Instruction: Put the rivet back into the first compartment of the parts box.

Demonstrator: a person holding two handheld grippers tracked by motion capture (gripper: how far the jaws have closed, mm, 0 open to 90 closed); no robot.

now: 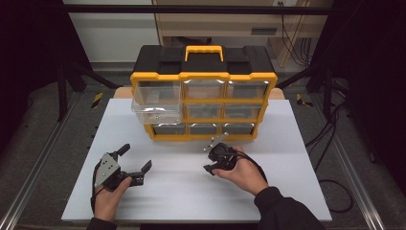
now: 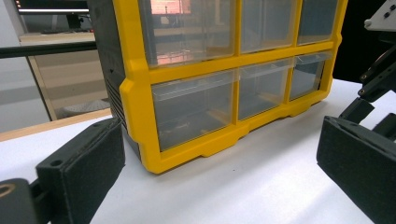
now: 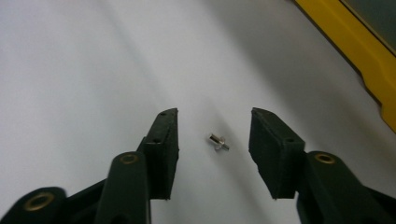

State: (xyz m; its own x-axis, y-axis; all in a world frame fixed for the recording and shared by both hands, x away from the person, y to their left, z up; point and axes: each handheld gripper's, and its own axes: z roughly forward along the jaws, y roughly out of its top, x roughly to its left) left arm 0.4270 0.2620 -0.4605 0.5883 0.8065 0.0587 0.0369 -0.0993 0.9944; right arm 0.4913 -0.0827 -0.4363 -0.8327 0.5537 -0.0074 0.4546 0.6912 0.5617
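One small silvery screw (image 3: 218,141) — short, flanged, on its side — between the right hand-held gripper's (image 3: 212,140) parted, untouching jaws.

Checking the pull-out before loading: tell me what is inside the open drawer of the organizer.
The open drawer at the organizer's left looks nearly bare through its clear walls. A faint small speck shows inside; what it is cannot be told. The back part sits hidden within the frame.

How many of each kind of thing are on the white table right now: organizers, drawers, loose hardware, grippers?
Yellow-and-black drawer organizer: 1
Clear drawers in it: 9, with the left middle drawer pulled out
Small metal screw lying on the white table: 1
Handheld grippers: 2, left gripper and right gripper, whose jaws flank the screw without touching it
Total: 13
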